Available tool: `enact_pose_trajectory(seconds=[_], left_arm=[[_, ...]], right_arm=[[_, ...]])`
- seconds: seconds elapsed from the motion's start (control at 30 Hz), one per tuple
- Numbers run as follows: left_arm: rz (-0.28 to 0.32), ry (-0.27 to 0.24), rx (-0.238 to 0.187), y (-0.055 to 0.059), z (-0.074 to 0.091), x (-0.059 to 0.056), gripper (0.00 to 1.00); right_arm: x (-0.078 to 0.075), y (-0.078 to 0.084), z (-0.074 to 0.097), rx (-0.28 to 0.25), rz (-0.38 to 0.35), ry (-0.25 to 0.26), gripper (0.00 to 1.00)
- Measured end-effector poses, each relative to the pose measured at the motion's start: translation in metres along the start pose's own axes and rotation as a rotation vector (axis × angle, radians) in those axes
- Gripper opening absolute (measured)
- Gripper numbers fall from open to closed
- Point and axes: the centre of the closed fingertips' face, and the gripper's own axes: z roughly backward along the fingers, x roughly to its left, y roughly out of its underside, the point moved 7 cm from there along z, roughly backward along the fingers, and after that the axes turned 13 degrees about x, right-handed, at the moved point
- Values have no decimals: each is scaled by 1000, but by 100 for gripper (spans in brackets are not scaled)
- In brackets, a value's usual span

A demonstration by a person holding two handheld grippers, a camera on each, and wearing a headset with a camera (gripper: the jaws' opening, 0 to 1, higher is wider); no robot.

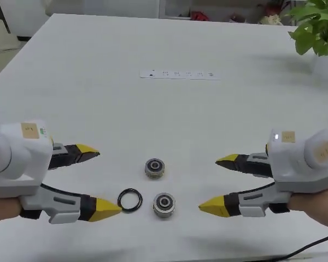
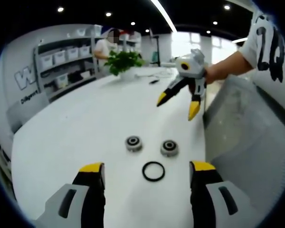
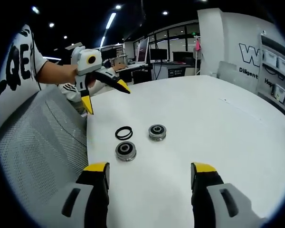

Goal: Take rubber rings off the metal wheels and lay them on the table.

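The white table [image 1: 153, 49] runs past the head view's edges. The left gripper [image 1: 106, 180] at lower left and the right gripper [image 1: 209, 183] at lower right are cut off by the frame sides; both have jaws spread wide and hold nothing. Between them at lower centre sit the upper wheel [image 1: 154, 167] and the lower wheel [image 1: 164, 204]; whether rubber still wraps them is hard to tell. A loose black rubber ring [image 1: 119, 200] lies flat just left of the lower wheel, near the left gripper's lower tip
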Motion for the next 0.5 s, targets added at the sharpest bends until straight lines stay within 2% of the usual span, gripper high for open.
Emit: enact_pose_trajectory(seconds=[0.5], left_arm=[[0,-5,2,1,2,-1,75]], right_arm=[[-1,-1,5,-19,-14,14,67]])
